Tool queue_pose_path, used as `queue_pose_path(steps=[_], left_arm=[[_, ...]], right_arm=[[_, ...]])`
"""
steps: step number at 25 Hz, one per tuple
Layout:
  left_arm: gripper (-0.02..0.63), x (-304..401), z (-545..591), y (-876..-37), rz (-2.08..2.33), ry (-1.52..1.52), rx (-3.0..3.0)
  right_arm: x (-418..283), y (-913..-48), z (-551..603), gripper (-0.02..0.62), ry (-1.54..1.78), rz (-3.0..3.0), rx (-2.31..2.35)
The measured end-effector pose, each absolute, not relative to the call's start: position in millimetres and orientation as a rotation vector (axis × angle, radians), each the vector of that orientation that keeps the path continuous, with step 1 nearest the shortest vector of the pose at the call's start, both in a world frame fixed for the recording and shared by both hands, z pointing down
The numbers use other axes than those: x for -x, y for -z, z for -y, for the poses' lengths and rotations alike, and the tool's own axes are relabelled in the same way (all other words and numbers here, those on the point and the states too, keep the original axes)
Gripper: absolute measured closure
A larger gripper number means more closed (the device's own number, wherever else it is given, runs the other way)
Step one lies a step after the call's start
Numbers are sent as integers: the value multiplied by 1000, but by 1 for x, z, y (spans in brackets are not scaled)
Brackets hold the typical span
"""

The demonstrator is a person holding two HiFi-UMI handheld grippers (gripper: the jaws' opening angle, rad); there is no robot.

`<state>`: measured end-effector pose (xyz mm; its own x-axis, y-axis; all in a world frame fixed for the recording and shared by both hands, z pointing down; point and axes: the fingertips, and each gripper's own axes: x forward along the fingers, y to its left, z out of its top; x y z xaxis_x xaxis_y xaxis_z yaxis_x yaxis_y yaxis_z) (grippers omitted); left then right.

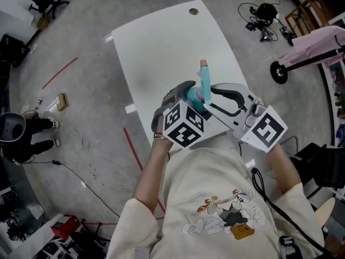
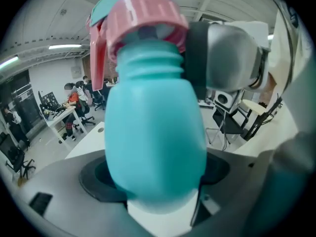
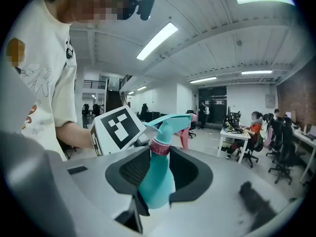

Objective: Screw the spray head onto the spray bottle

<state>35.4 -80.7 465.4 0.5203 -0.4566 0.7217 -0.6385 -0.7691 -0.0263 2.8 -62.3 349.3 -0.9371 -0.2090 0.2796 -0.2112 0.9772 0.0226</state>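
Note:
A teal spray bottle (image 1: 205,89) hangs in the air over the near end of the white table (image 1: 161,42). Its teal spray head (image 3: 170,122) sits on the neck above a pink collar (image 3: 159,147), with a pink trigger (image 2: 97,58) hanging beside it. My left gripper (image 1: 193,97) is shut on the bottle's wide belly (image 2: 155,137), which fills the space between the jaws. From the right, my right gripper (image 1: 211,99) is shut on the bottle's narrower upper body (image 3: 157,181), just under the collar. How tight the collar sits cannot be told.
The table has a round grommet hole (image 1: 193,11) at its far end. Red tape lines (image 1: 135,147) mark the floor at the left, where a person (image 1: 16,136) sits. A pink scooter (image 1: 307,53) and cables (image 1: 261,15) lie at the right.

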Motion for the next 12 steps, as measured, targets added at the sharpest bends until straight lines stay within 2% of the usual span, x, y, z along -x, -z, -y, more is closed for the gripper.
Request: queue_pose_path(steps=[4, 7, 12], left_arm=[[187, -41, 81, -464, 926, -1083, -2545], [187, -45, 80, -463, 926, -1062, -2552], [187, -41, 81, -459, 969, -1095, -2570]], right_arm=[[-8, -352, 59, 474, 92, 2711, -282], [-7, -345, 56, 465, 10, 2757, -266], [-18, -340, 58, 401, -154, 2768, -210]])
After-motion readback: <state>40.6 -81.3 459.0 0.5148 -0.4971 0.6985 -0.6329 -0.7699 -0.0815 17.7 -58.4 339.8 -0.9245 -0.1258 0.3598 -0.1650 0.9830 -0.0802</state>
